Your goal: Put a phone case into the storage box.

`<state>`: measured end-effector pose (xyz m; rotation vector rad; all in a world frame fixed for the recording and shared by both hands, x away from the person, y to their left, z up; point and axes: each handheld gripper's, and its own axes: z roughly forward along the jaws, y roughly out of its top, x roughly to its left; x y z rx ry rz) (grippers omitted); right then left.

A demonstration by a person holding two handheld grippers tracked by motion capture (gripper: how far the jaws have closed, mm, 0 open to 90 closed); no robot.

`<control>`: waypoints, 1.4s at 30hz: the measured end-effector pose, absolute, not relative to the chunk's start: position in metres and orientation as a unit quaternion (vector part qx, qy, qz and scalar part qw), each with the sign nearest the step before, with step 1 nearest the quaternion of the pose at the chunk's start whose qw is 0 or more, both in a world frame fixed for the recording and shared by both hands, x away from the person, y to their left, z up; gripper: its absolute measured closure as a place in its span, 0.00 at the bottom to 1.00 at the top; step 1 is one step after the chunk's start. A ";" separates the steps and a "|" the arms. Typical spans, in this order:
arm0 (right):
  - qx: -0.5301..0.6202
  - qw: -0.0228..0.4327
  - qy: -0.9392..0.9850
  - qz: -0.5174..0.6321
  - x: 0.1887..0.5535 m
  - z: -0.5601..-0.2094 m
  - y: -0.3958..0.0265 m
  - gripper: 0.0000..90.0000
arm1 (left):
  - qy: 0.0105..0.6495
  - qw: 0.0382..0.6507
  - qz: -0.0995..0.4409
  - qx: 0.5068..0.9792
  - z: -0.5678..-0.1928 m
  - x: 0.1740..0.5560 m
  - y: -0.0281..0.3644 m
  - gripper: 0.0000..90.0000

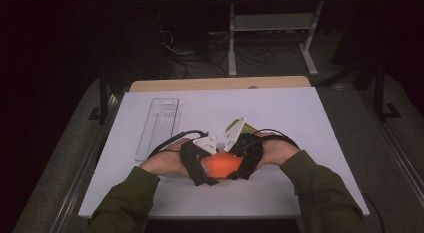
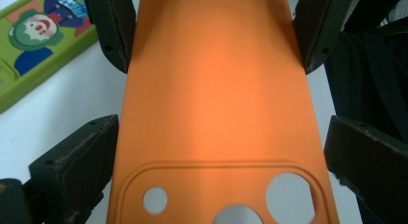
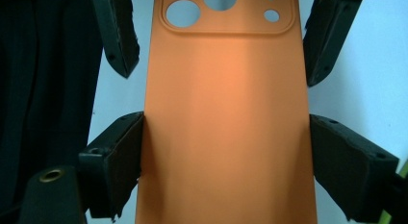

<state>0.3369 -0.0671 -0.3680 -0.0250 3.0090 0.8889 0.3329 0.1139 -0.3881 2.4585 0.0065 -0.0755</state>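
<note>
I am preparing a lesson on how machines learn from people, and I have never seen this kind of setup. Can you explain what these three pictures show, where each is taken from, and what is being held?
No robot here: a person in green sleeves holds a hand-held two-jaw gripper in each hand. The high view looks down on a white table from above the person's side. There the left gripper and right gripper meet from opposite ends on an orange phone case.

The other two pictures come from cameras riding on the grippers, each looking along its own black jaws. In the left gripper view the case runs between the jaws, camera cutouts nearest; in the right gripper view the same case shows its cutouts at the far end. Each gripper's jaws press against the case's long edges.

Also on the table: a clear plastic tray and a green clown-picture board.
</note>
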 end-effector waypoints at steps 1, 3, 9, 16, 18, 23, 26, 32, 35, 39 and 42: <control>-0.009 0.001 0.959 0.285 0.337 -0.369 -0.067 0.18 | 0.002 0.334 -0.030 0.942 -0.389 0.333 0.114 0.00; -0.009 0.000 0.958 0.286 0.336 -0.370 -0.066 0.17 | 0.005 0.336 -0.034 0.941 -0.390 0.333 0.115 0.08; -0.011 0.001 0.959 0.284 0.335 -0.371 -0.066 0.17 | 0.013 0.341 -0.042 0.939 -0.390 0.332 0.116 0.11; -0.012 -0.001 0.959 0.283 0.335 -0.371 -0.066 0.17 | 0.012 0.340 -0.045 0.939 -0.390 0.334 0.118 0.16; -0.012 -0.001 0.959 0.284 0.336 -0.371 -0.066 0.17 | 0.013 0.340 -0.043 0.939 -0.390 0.334 0.118 0.16; -0.009 -0.004 0.959 0.282 0.336 -0.371 -0.066 0.17 | 0.015 0.340 -0.048 0.939 -0.390 0.334 0.118 0.17; -0.008 -0.006 0.960 0.282 0.337 -0.371 -0.066 0.17 | 0.014 0.340 -0.049 0.939 -0.390 0.335 0.118 0.17; -0.008 -0.004 0.958 0.286 0.338 -0.370 -0.068 0.17 | 0.023 0.345 -0.051 0.937 -0.389 0.335 0.118 0.18; 0.002 -0.009 0.957 0.288 0.338 -0.369 -0.071 0.10 | 0.030 0.338 -0.044 0.940 -0.389 0.335 0.118 0.18; 0.040 0.007 0.955 0.293 0.340 -0.367 -0.082 0.03 | 0.058 0.329 -0.035 0.942 -0.392 0.335 0.120 0.18; 0.090 0.013 0.948 0.305 0.339 -0.368 -0.098 0.02 | 0.080 0.325 -0.032 0.942 -0.394 0.334 0.122 0.18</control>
